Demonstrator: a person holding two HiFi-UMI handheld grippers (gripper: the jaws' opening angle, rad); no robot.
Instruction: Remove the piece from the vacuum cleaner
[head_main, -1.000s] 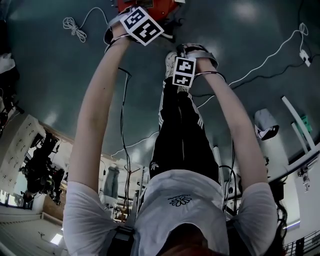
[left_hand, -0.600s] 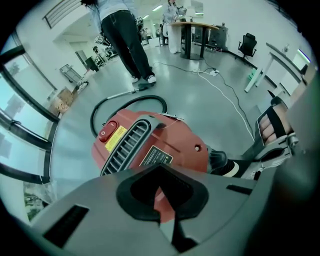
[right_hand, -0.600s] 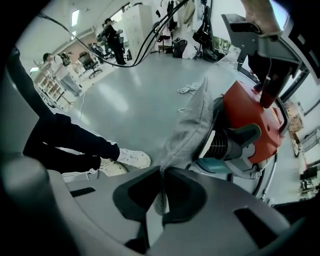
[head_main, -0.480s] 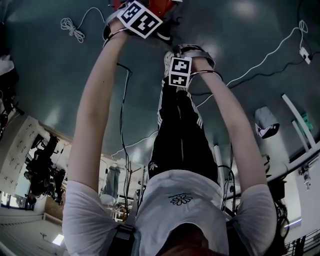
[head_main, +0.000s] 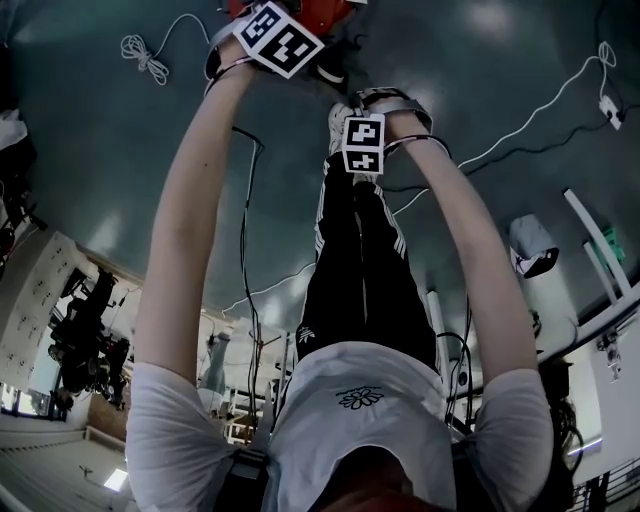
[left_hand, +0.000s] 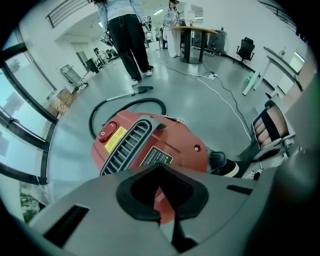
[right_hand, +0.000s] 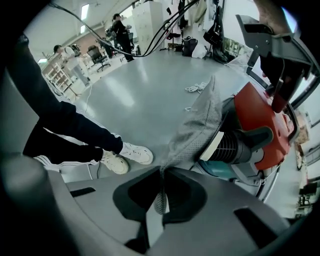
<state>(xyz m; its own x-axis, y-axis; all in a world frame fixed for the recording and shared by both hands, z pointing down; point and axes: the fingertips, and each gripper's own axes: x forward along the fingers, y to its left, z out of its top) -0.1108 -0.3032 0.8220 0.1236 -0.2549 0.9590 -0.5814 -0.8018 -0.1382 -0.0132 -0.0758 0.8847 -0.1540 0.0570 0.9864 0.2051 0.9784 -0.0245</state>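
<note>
The red vacuum cleaner (left_hand: 165, 145) lies on the grey floor, and only its edge (head_main: 320, 12) shows at the top of the head view. My left gripper (left_hand: 162, 217) sits on top of it, jaws shut with a sliver of the red shell between the tips. The left gripper also shows from the side (right_hand: 280, 75) above the red body (right_hand: 260, 120). A grey cloth bag (right_hand: 200, 120) hangs out of the vacuum's open end beside a black ribbed collar (right_hand: 235, 147). My right gripper (right_hand: 161, 200) is shut on the bag's lower corner.
The vacuum's black hose (left_hand: 125, 105) loops behind it. My own legs and white sneakers (right_hand: 125, 152) stand close to the right gripper. White cables (head_main: 520, 130) and a coiled cord (head_main: 145, 55) lie on the floor. A standing person (left_hand: 127, 40) and a table (left_hand: 192, 32) are farther off.
Both marker cubes have shifted slightly toward the top of the head view. Both grips look the same.
</note>
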